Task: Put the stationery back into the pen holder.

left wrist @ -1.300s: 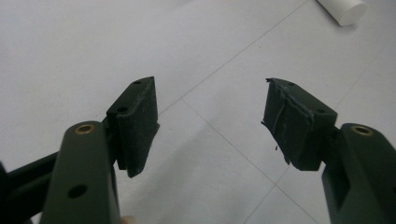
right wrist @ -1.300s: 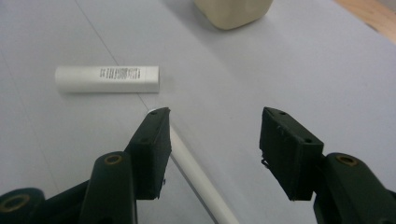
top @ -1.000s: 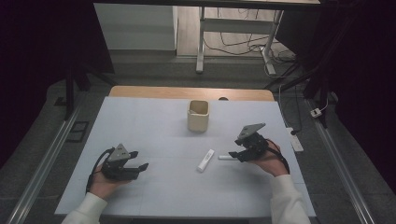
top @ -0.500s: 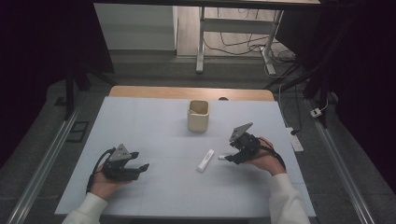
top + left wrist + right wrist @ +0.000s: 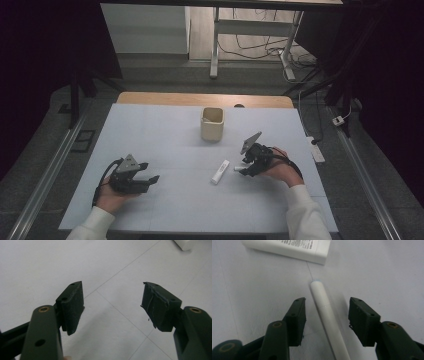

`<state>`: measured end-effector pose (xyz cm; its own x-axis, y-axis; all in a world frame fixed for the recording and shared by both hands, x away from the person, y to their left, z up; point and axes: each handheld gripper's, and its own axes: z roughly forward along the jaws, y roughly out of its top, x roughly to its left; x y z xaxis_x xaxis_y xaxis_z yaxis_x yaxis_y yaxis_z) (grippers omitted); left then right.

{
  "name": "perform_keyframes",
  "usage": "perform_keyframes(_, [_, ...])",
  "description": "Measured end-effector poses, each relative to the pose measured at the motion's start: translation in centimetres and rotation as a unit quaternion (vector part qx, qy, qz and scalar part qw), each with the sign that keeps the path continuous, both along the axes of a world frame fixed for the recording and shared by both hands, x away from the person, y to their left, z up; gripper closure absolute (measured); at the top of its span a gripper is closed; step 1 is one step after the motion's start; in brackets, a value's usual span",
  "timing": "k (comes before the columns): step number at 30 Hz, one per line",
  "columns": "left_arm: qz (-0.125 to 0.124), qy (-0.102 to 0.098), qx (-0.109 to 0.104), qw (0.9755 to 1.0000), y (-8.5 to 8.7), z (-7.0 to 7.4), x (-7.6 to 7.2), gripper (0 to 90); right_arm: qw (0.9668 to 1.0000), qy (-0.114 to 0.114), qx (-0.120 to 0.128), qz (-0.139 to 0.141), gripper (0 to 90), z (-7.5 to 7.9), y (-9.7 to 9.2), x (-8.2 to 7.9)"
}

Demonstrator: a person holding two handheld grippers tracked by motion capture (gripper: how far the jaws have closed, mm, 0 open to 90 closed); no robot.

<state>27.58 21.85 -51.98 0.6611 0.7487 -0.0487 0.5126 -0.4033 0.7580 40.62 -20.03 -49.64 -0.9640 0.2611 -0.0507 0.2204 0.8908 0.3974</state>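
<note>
Right gripper view: right gripper (image 5: 325, 317), jaws just closing, straddles a white pen (image 5: 324, 307) on the counter (image 5: 387, 270) without pressing it. Left gripper (image 5: 112, 307) stands open, empty.

Dim, dark surroundings; evenly lit pale tabletop; soft close-up blur.

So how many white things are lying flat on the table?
2: a white tube left of the right gripper, and a thin white stick lying between that gripper's open jaws.
</note>
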Motion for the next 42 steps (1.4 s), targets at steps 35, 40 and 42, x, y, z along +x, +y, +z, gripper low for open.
perform_keyframes(35, [0.003,-0.001,-0.011,0.9999,0.3,0.2,-0.2,33.8,0.9986,-0.039,0.032,0.015,78.4,1.1,-1.3,-0.5])
perform_keyframes(40, [0.005,-0.002,-0.015,0.9999,0.4,0.3,-0.1,33.8,0.9971,-0.052,0.057,-0.003,78.4,1.6,-2.0,-0.5])
perform_keyframes(42, [0.006,-0.002,-0.014,0.9999,0.4,0.3,-0.1,33.8,0.9961,-0.055,0.069,-0.008,78.4,1.9,-2.3,-0.4])
